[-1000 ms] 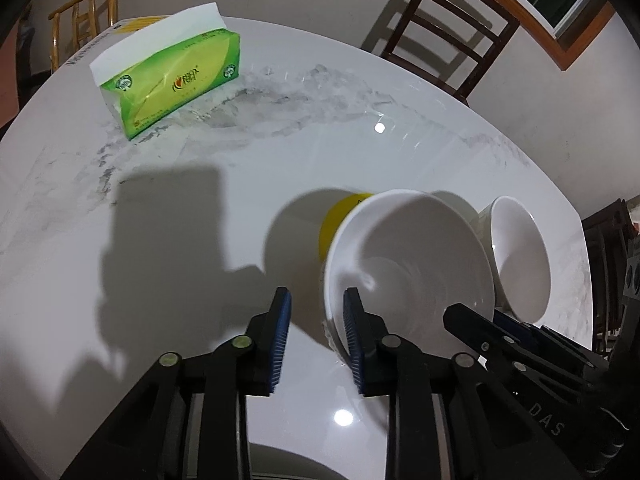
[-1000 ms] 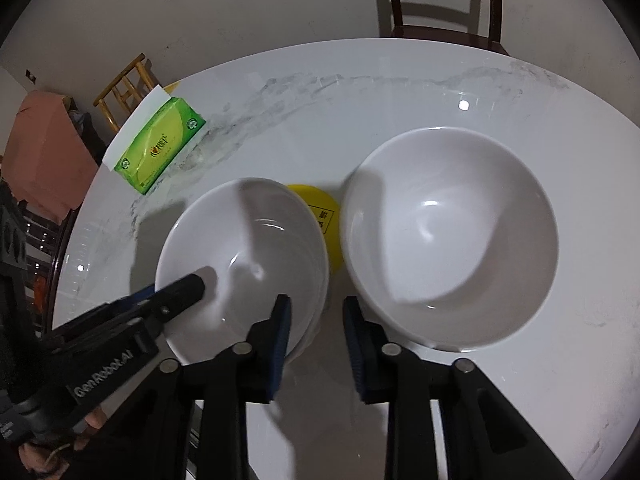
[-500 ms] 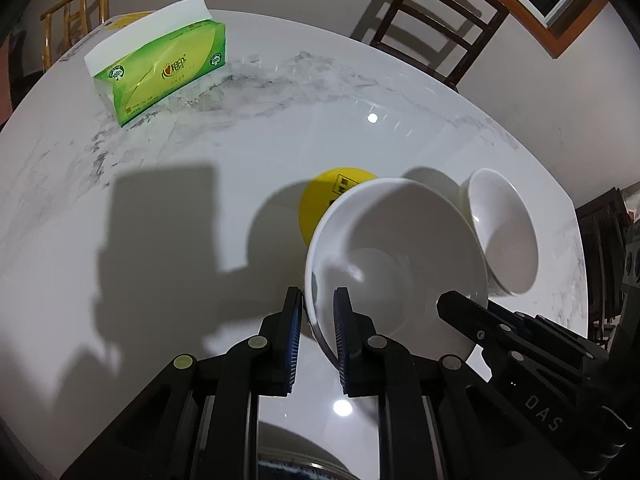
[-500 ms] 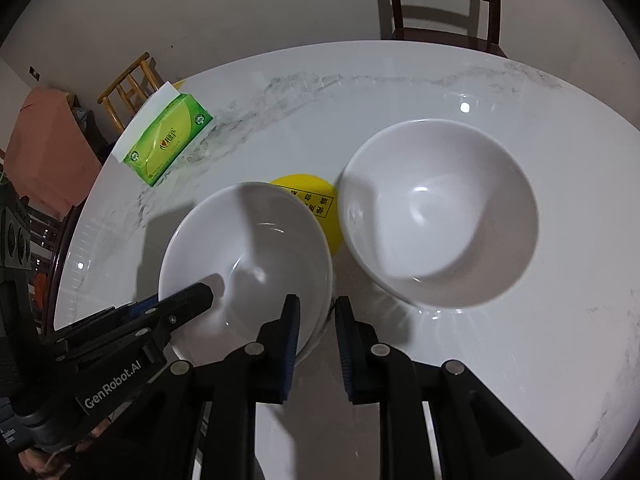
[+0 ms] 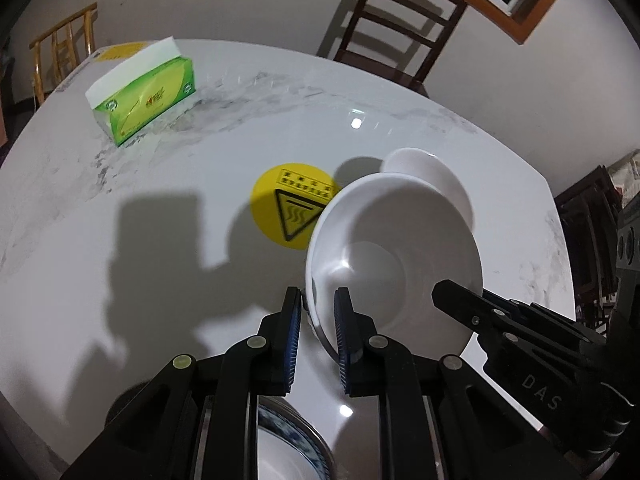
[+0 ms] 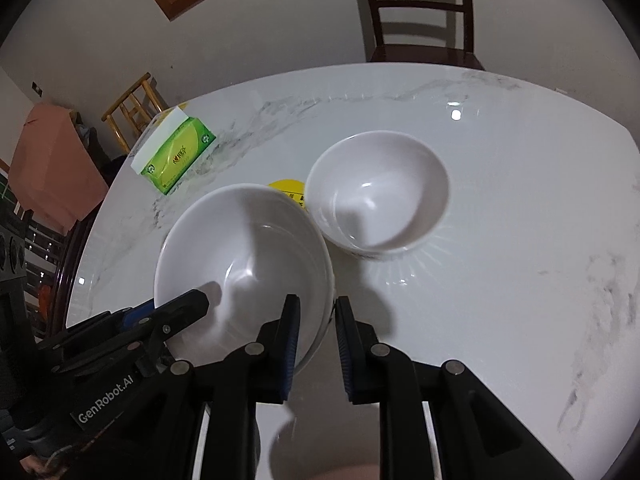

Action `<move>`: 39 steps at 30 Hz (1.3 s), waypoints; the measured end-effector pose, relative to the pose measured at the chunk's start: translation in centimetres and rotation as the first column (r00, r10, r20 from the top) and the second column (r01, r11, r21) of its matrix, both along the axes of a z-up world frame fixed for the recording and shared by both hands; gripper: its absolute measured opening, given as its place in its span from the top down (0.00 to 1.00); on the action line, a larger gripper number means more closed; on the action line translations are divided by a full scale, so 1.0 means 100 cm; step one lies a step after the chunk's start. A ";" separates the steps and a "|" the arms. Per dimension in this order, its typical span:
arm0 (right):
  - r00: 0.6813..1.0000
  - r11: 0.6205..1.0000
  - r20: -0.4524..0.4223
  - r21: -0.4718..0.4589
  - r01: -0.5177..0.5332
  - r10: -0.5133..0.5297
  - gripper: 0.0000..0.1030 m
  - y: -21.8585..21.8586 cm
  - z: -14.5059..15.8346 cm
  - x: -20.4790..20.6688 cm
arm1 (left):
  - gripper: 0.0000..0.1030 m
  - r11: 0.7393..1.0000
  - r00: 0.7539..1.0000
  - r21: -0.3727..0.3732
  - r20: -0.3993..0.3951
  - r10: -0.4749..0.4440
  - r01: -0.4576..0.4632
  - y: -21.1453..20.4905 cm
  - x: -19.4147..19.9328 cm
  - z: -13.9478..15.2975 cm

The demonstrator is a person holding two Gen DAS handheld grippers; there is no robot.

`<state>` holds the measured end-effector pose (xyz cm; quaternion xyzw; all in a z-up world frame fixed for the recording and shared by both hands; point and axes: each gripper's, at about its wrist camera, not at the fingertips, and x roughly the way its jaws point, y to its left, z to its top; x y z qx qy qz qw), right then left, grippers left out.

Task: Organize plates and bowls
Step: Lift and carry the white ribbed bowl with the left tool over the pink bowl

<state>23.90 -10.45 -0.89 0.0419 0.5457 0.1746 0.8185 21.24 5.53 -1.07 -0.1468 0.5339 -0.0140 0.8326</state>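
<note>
While two grippers (image 5: 316, 328) (image 6: 316, 332) pinch one bowl (image 6: 244, 256), another (image 6: 378, 188) sits.

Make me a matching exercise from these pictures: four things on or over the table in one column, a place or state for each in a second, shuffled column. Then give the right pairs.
Things
1. near white bowl
2. far white bowl
3. tissue pack
4. yellow warning sticker

Places or states
A. stuck flat on the table top, partly hidden behind a bowl
B. rim pinched on opposite sides by the left gripper and the right gripper
C. green, near the table's far edge by a light wooden chair
D. stands on the table, no gripper on it

Pairs: 1-B, 2-D, 3-C, 4-A
</note>
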 end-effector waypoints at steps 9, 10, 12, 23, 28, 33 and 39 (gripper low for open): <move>0.998 0.999 0.042 0.008 0.046 -0.047 0.82 -0.040 0.029 -0.037 | 0.87 0.998 0.998 -0.005 0.029 -0.055 0.055 -0.035 -0.023 0.025; 0.998 0.999 0.046 0.009 0.049 -0.049 0.82 -0.045 0.031 -0.043 | 0.87 0.998 0.998 -0.005 0.031 -0.062 0.062 -0.039 -0.027 0.027; 0.997 0.998 0.048 0.010 0.058 -0.059 0.82 -0.053 0.036 -0.053 | 0.87 0.997 0.996 -0.002 0.037 -0.078 0.078 -0.049 -0.036 0.032; 0.992 0.995 0.071 0.026 0.099 -0.100 0.82 -0.089 0.051 -0.120 | 0.87 0.989 0.988 -0.012 0.041 -0.150 0.150 -0.083 -0.091 0.044; 0.992 0.993 0.062 0.027 0.113 -0.114 0.82 -0.100 0.048 -0.147 | 0.87 0.985 0.984 -0.018 0.032 -0.173 0.174 -0.093 -0.114 0.042; 0.991 0.992 0.036 0.029 0.126 -0.127 0.82 -0.108 0.037 -0.167 | 0.87 0.981 0.981 -0.024 0.019 -0.192 0.192 -0.101 -0.131 0.035; 0.991 0.991 0.006 0.027 0.134 -0.134 0.82 -0.112 0.022 -0.183 | 0.87 0.981 0.982 -0.032 -0.001 -0.191 0.191 -0.105 -0.146 0.025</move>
